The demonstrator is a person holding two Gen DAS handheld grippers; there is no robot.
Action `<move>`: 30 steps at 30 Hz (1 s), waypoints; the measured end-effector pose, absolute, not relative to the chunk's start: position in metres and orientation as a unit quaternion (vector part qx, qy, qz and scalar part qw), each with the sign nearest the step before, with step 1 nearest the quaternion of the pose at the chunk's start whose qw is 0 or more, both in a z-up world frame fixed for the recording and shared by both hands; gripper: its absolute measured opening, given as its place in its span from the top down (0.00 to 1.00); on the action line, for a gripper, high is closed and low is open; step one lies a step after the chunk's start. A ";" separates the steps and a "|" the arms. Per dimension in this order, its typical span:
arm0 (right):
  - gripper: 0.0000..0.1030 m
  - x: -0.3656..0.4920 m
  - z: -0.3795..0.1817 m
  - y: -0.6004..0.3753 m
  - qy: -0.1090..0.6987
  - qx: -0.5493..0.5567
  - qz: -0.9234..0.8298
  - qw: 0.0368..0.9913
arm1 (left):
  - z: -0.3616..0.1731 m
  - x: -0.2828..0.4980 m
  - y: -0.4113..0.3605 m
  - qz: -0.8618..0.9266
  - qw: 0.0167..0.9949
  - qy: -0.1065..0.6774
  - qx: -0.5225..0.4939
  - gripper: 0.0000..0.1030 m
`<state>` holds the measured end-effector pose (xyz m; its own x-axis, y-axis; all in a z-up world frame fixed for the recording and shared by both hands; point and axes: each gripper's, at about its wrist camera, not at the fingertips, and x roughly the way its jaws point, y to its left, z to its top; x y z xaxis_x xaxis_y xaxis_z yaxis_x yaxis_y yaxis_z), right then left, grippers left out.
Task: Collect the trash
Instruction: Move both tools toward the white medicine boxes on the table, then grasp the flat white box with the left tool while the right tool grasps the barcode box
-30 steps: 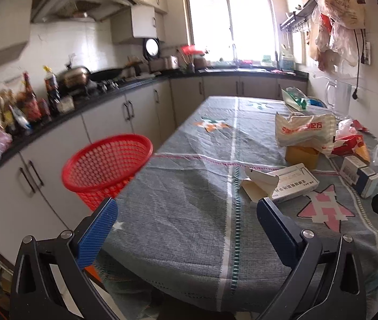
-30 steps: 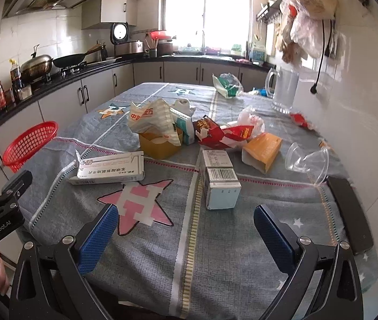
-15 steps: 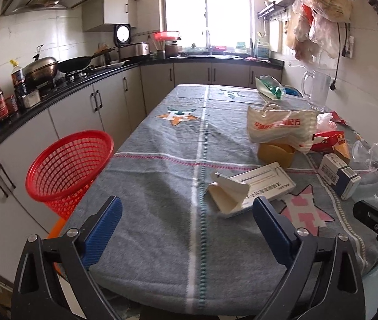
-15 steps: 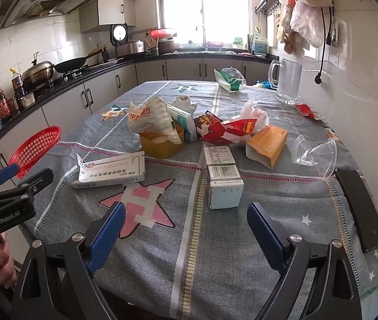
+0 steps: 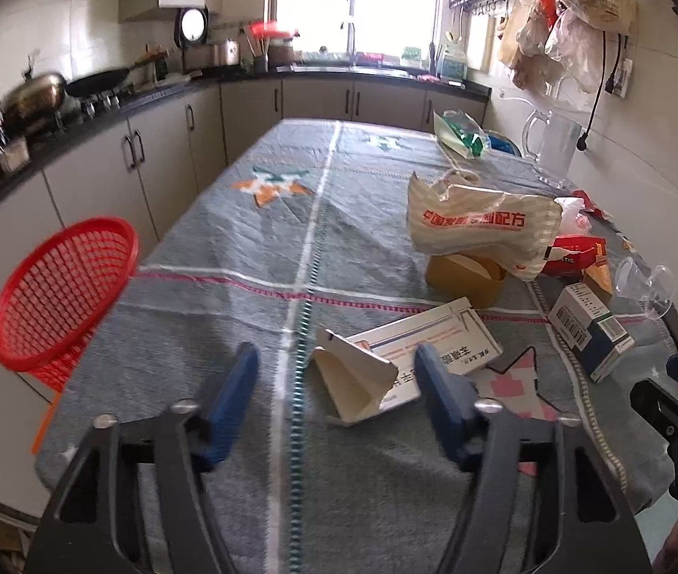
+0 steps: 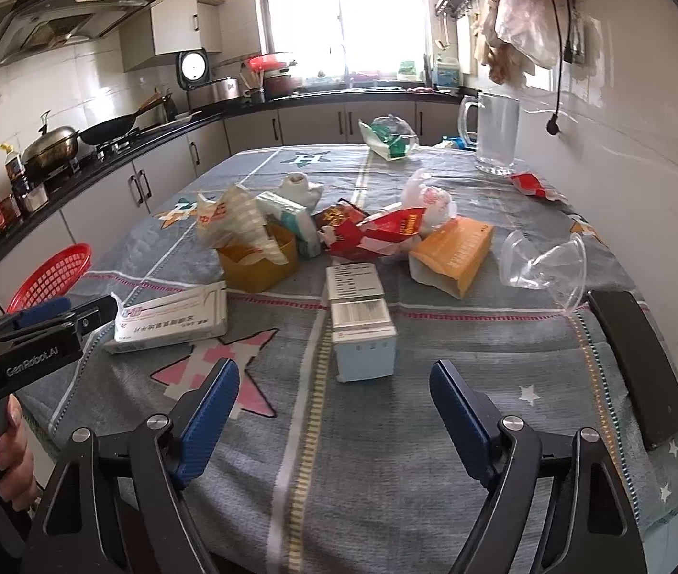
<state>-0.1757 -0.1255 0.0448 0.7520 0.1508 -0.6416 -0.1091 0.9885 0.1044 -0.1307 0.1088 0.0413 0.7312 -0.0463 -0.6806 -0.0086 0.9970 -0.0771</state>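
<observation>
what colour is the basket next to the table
Red, a plastic mesh basket; clearest in the left wrist view.

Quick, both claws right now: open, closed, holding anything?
Left claw: open, just been closing around the flat white box, not gripping.
Right claw: open, closing slightly, empty.

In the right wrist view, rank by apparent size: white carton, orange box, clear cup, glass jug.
1. White carton, clearly largest, though nearest the camera.
2. Orange box and clear cup: about alike.
3. Glass jug, smallest-looking, but farthest.
</observation>
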 end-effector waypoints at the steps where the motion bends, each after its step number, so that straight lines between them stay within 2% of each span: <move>1: 0.17 -0.175 0.045 -0.128 0.345 0.032 0.067 0.936 | 0.040 -0.125 0.111 -0.019 0.925 0.377 -0.048 0.46; 7: 0.17 -0.174 0.047 -0.139 0.342 0.043 0.055 0.937 | 0.033 -0.106 0.121 -0.049 0.906 0.409 -0.097 0.49; 12: 0.17 -0.172 0.047 -0.148 0.342 0.055 0.053 0.937 | 0.025 -0.096 0.115 -0.052 0.898 0.427 -0.097 0.72; 13: 0.17 -0.171 0.047 -0.150 0.342 0.057 0.053 0.937 | 0.023 -0.095 0.113 -0.051 0.897 0.429 -0.094 0.80; 17: 0.16 -0.163 0.051 -0.171 0.344 0.083 0.051 0.934 | 0.021 -0.093 0.108 -0.042 0.900 0.426 -0.077 0.81; 25: 0.17 -0.131 0.034 -0.167 0.399 0.088 0.096 0.908 | 0.023 -0.096 0.112 -0.039 0.905 0.418 -0.074 0.84; 28: 0.24 -0.121 0.029 -0.154 0.403 0.067 0.099 0.907 | 0.024 -0.097 0.116 -0.041 0.906 0.415 -0.076 0.85; 30: 0.35 -0.115 0.026 -0.148 0.406 0.056 0.095 0.907 | 0.026 -0.098 0.117 -0.045 0.907 0.411 -0.077 0.87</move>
<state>-0.1149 -0.1480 0.0265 0.6521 0.2173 -0.7263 -0.1271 0.9758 0.1778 -0.0982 0.1169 0.0255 0.6583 -0.1455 -0.7386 0.0190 0.9840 -0.1770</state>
